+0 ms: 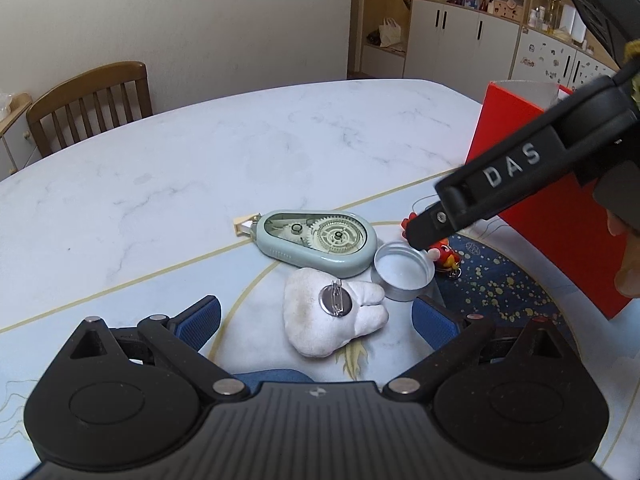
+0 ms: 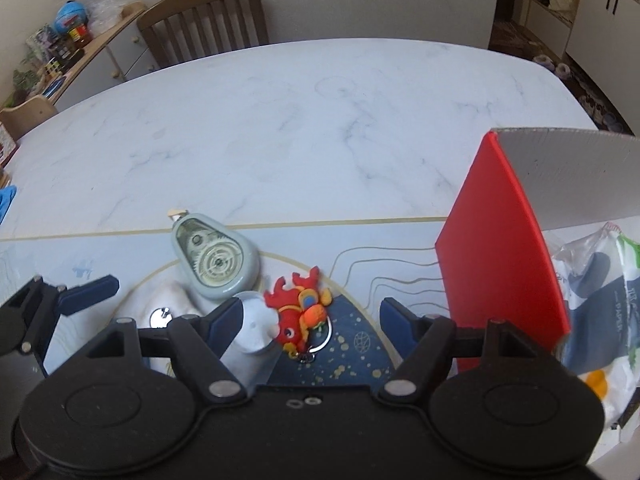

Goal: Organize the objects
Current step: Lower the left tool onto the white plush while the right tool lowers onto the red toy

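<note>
Nearest, the left gripper hangs with its fingers apart over a white plush badge, pin side up on the tabletop. Just beside it lies a small metal tin, touching a pale green tape dispenser. The right gripper, fingers spread too, hovers above a red plush keychain. It is probably soft and light, best pinched across its body, not the ring. Farther right stands a red box.
</note>
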Tool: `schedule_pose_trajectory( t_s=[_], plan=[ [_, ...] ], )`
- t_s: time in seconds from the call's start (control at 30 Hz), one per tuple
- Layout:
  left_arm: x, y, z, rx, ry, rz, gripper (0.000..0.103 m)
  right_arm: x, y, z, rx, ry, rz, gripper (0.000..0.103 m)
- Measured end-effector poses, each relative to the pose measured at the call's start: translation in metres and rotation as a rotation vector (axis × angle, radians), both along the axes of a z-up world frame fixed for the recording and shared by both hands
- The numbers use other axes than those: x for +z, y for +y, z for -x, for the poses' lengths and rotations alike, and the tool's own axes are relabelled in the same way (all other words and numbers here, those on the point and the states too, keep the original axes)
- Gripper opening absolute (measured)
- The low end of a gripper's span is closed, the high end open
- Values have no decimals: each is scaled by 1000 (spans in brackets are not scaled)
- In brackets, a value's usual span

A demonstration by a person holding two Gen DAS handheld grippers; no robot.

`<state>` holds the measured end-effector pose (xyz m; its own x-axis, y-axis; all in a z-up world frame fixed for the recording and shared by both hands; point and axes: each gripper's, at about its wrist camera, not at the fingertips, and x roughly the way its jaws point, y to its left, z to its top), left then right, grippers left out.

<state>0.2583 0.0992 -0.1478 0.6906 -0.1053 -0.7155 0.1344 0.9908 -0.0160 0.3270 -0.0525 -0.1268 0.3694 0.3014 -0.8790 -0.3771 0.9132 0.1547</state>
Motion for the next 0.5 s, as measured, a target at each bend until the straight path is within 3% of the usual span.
schedule_pose_trajectory(
  t_s=[0.27, 0.37, 0.43, 0.5],
  plan=[
    [-5, -6, 0, -16, -10, -4, 101, -4, 5, -5, 12, -6, -9, 72],
    [-7, -8, 1, -19, -16, -6, 101, -6, 7, -6, 16, -1, -16, 65],
    [-7, -9, 2, -24, -21, -5, 98, -8, 8, -6, 22, 9, -16, 51],
    [-7, -10, 1, -30, -24, -9, 95, -9, 10, -7, 27, 15, -14, 51]
  ],
)
